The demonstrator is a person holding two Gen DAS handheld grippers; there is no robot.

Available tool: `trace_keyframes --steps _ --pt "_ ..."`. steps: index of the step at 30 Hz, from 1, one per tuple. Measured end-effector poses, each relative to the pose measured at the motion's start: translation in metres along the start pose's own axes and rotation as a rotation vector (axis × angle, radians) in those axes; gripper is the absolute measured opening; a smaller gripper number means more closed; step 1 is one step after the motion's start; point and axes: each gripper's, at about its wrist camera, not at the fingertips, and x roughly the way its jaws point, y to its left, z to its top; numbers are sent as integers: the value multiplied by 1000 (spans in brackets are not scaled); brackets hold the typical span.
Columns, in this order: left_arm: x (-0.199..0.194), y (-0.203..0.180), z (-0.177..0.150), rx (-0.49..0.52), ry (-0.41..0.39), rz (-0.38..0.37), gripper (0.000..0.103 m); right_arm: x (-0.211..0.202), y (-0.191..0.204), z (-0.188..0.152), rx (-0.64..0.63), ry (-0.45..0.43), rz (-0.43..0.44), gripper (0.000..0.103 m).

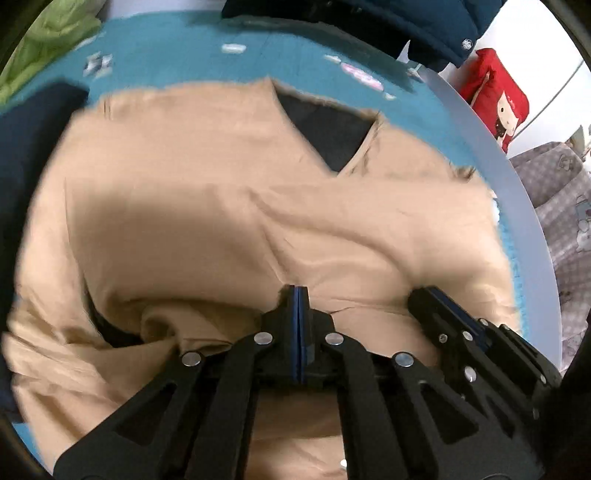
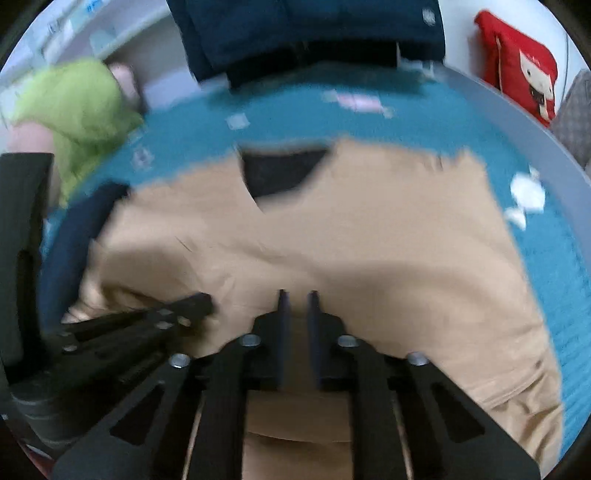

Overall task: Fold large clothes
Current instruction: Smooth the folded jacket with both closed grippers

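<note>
A teal cover (image 1: pixel 177 48) lies over the round table (image 1: pixel 517 192), with a red cushion (image 1: pixel 495 96) past its right edge. On it, a tan shirt (image 1: pixel 184 221) lies under the closed left gripper (image 1: pixel 298 291) and the slightly parted right gripper (image 2: pixel 298 295).

Teal patterned bedspread (image 1: pixel 177 55), white wall (image 1: pixel 524 26), red doll cushion (image 1: pixel 496 98), grey checked bedding (image 1: pixel 565 206)

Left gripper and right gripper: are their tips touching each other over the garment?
Apart. In the left wrist view a stretch of the tan garment shows between the left gripper and the right gripper. The right wrist view shows the same gap.
</note>
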Motion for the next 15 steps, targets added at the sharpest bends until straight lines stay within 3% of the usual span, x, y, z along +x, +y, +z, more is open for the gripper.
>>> trace_keyframes --steps 2,3,5,7,8,10,13,15 --pt "-4 5 -4 30 -31 -2 2 -8 -22 -7 38 -30 37 0" --pt "-10 8 -3 39 -45 43 2 -14 -29 -8 40 -50 10 0" --pt "-20 15 2 61 -89 155 2 -26 -52 -7 38 -95 -176 0" --pt "-24 29 10 63 -112 219 2 -27 -89 -9 113 -72 -194 0" --pt "-22 40 14 38 -109 225 2 -22 -111 -13 183 -55 -184 0" --pt "-15 56 19 -8 -105 165 3 -16 -132 -18 232 -63 -185 0" --pt "-23 47 23 11 -102 181 3 -33 -125 -10 269 -85 -170 3" --pt "-45 37 24 9 -156 120 3 -56 -110 0 246 -162 -120 2"
